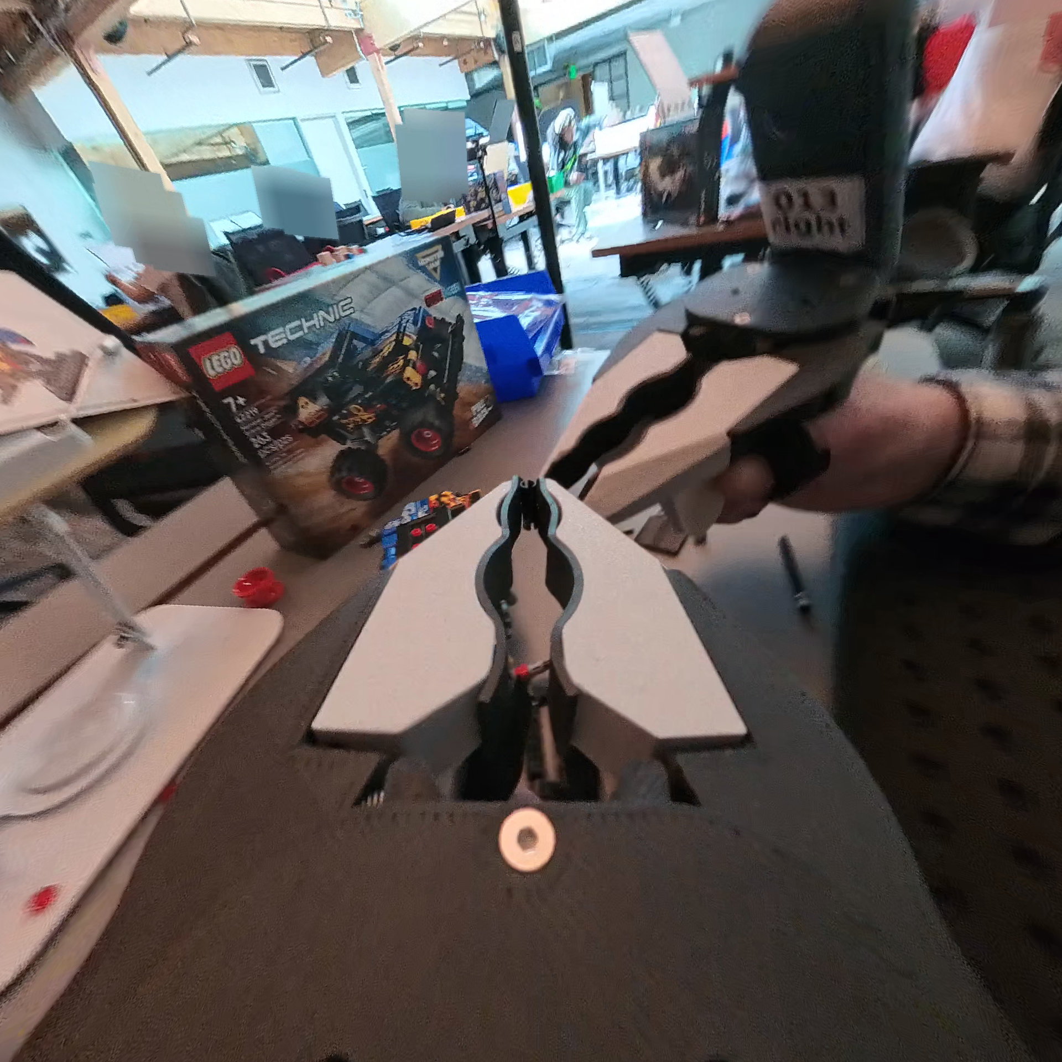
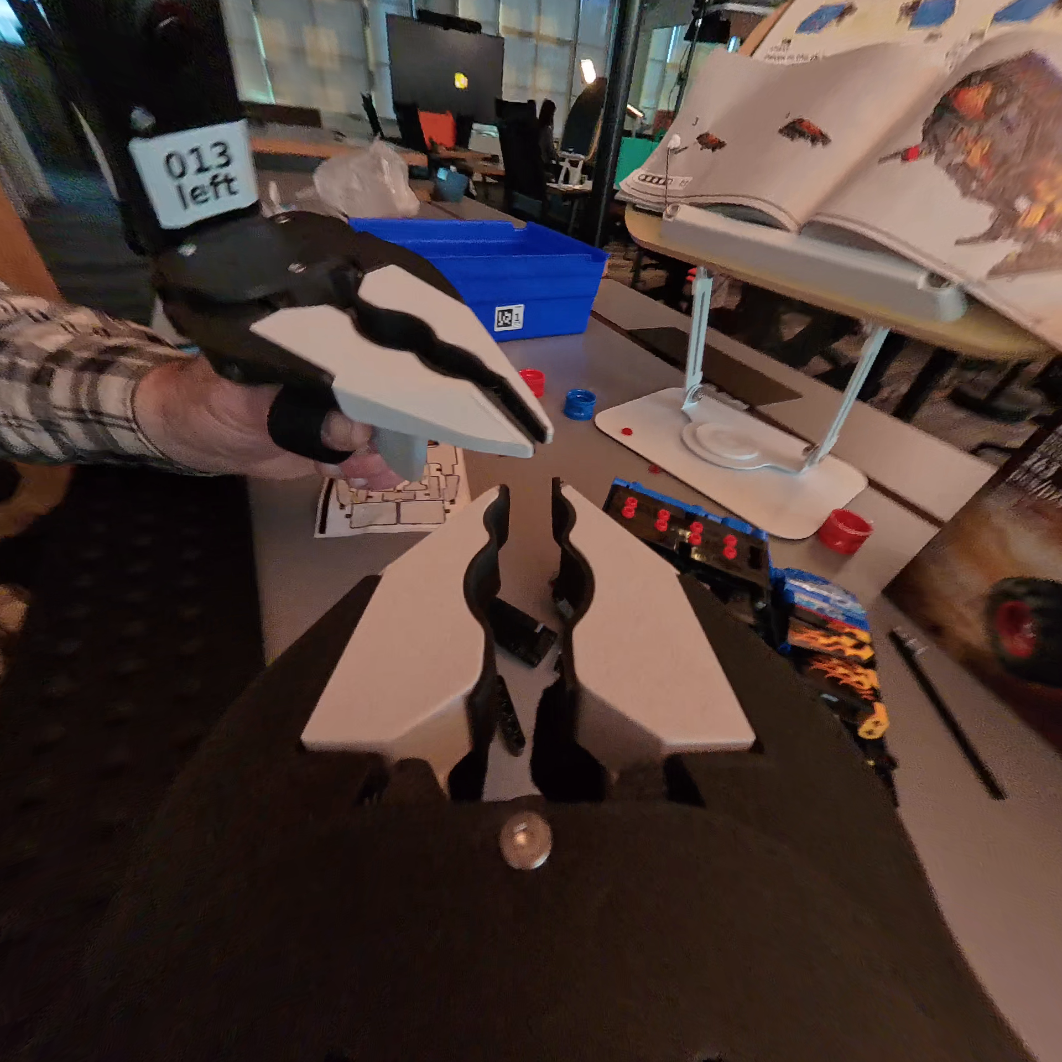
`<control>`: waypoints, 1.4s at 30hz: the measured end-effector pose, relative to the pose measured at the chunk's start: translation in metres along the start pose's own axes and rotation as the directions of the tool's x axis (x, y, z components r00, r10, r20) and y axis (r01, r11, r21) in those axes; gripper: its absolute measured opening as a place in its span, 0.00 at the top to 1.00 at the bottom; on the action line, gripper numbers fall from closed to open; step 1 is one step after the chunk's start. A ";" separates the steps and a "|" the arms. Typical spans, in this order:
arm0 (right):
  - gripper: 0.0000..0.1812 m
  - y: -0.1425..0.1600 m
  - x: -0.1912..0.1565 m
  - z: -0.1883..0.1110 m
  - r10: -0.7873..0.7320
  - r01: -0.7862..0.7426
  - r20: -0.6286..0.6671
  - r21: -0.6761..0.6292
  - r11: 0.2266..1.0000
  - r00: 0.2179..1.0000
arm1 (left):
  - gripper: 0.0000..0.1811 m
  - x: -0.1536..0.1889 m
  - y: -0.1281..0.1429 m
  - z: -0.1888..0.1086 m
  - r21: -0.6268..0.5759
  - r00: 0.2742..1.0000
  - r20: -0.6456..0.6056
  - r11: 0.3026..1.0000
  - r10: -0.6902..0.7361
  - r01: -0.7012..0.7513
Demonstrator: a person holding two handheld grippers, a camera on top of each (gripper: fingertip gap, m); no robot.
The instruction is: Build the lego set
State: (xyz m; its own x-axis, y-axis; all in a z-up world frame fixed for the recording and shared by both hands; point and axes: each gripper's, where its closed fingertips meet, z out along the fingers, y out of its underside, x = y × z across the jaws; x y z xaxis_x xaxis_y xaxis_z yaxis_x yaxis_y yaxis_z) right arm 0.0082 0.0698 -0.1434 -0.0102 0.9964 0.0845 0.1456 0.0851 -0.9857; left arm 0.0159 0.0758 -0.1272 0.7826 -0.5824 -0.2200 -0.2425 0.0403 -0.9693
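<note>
You're clenching left gripper on small black piece, lifted centre-frame for mating. Right gripper hanging released above black beam, lower centre, lining up pickup.

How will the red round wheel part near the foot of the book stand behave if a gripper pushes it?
The red wheel part looks like a short ring lying flat on the table, so a push would probably slide it rather than roll it. If tipped onto its edge, it may roll away. It seems small, hard plastic, likely light and stiff, perhaps slippery between smooth fingers.
</note>
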 end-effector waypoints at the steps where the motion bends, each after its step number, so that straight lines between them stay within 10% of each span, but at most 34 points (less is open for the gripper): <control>1: 0.93 -0.001 -0.001 0.001 -0.041 0.041 -0.020 -0.006 0.999 0.999 | 0.98 -0.001 -0.003 0.000 0.021 0.998 -0.021 0.998 -0.065 0.065; 8: 0.91 -0.014 -0.004 0.004 -0.214 0.216 -0.142 0.000 0.976 0.966 | 0.99 0.000 -0.019 0.003 0.115 0.932 -0.150 0.931 -0.329 0.347; 42: 0.90 -0.020 -0.006 0.020 -0.147 0.154 -0.181 0.025 0.988 0.973 | 0.98 -0.006 -0.024 0.003 0.159 0.803 -0.274 0.799 -0.529 0.581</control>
State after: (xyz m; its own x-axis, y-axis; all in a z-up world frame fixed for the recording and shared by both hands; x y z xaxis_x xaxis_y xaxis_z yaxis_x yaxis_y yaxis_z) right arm -0.0143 0.0619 -0.1276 0.1474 0.9561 0.2532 0.1174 0.2373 -0.9643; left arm 0.0190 0.0810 -0.1028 0.5996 -0.7114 0.3665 0.3518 -0.1771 -0.9192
